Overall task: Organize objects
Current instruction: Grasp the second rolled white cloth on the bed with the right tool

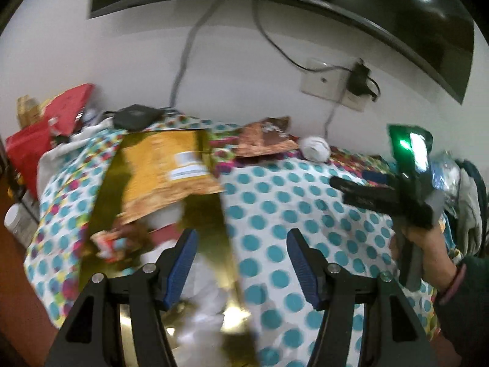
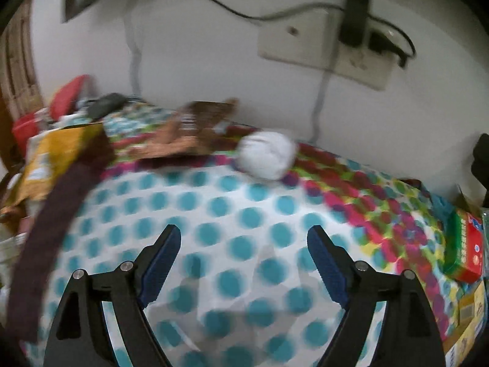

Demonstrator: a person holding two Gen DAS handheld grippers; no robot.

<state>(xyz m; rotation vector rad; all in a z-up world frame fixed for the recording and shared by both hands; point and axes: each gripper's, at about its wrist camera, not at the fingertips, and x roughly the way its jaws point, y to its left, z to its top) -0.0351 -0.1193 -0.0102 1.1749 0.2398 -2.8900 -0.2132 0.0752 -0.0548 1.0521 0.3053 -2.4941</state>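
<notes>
A gold box (image 1: 101,208) lies open on the polka-dot cloth (image 1: 275,208). Inside it are a yellow-orange packet (image 1: 165,177), a small red and white wrapper (image 1: 107,241) and some white plastic. My left gripper (image 1: 241,244) hangs open over the box's right edge with nothing between its fingers. Behind it, a brown packet (image 1: 266,137) and a crumpled white ball (image 1: 314,148) rest near the wall. My right gripper (image 2: 244,238) is open and empty above the bare cloth (image 2: 244,198). Beyond it lie the white ball (image 2: 266,156) and the brown packet (image 2: 195,131). A hand (image 1: 428,244) carries that gripper at the right of the left wrist view.
A red and green box (image 2: 464,250) and a yellow box (image 2: 470,315) sit at the cloth's right edge. A red bag (image 1: 45,134), a black pouch (image 1: 134,117) and a jar (image 1: 15,217) crowd the left. A wall socket (image 1: 333,82) with plugs and cables is behind.
</notes>
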